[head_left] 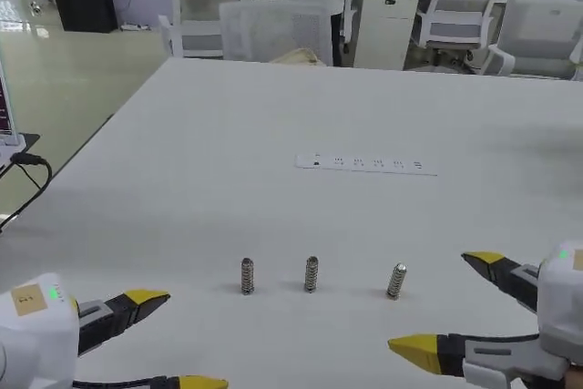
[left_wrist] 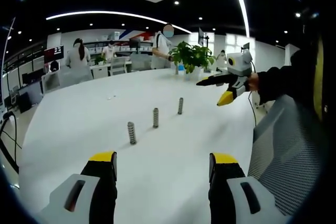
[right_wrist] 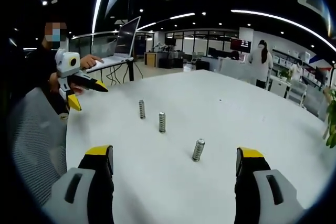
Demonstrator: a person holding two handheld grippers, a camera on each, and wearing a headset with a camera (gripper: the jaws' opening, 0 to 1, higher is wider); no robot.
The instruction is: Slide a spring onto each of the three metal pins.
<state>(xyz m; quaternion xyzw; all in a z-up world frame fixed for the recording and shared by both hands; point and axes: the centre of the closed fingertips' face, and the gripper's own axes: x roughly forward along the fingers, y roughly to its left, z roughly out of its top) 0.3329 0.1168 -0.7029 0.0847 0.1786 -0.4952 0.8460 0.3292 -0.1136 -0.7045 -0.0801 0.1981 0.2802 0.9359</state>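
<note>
Three small metal springs stand in a row on the white table [head_left: 182,179]: the left spring [head_left: 247,276], the middle spring [head_left: 311,274] and the right spring [head_left: 396,281], which leans slightly. Any pin inside them is too small to make out. My left gripper [head_left: 178,339] is open near the front edge, to the left of the row. My right gripper [head_left: 444,302] is open just right of the leaning spring. In the left gripper view the springs [left_wrist: 155,117] stand ahead of the open left gripper [left_wrist: 164,158]. In the right gripper view the leaning spring [right_wrist: 198,150] is nearest the open right gripper [right_wrist: 175,152].
A flush power strip [head_left: 366,164] lies in the table beyond the springs. Mesh office chairs [head_left: 264,29] line the far edge. A laptop [right_wrist: 126,40] and a potted plant [left_wrist: 191,56] sit at the table's ends. A cable [head_left: 27,166] hangs off the left side.
</note>
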